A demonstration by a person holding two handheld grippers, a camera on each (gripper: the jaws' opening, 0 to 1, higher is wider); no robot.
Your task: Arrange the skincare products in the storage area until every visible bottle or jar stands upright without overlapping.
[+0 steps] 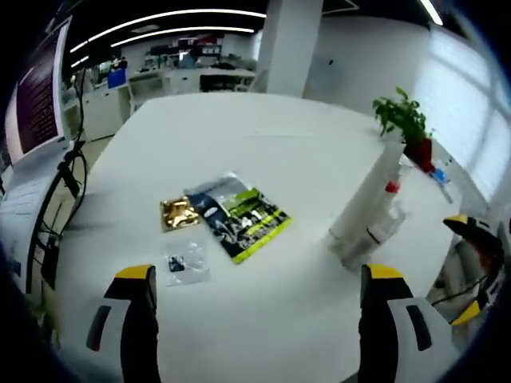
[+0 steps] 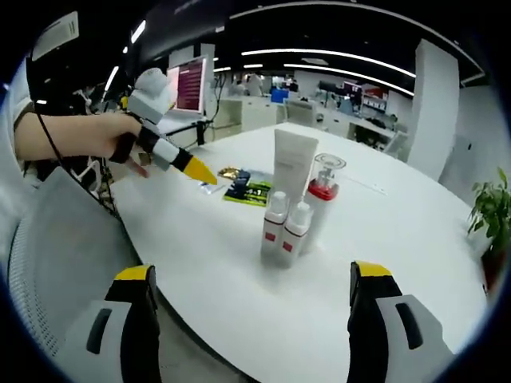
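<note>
A group of skincare products stands upright on the white round table [image 2: 383, 263]: a tall white tube [image 2: 293, 166], a bottle with a red collar and clear cap [image 2: 322, 190], and two small white bottles [image 2: 285, 230] in front. In the left gripper view the same tube [image 1: 369, 195] and small bottles [image 1: 385, 225] stand to the right. My left gripper [image 1: 258, 273] is open and empty, well short of them; a hand holds it out over the table's left side [image 2: 200, 171]. My right gripper [image 2: 251, 271] is open and empty, hovering near the table edge in front of the group.
Flat sachets lie on the table: a gold one [image 1: 179, 213], a green and black one [image 1: 243, 217] and a small clear one [image 1: 186, 263]. A potted plant [image 1: 406, 121] stands behind the products. A grey chair [image 2: 52, 255] sits at the near left.
</note>
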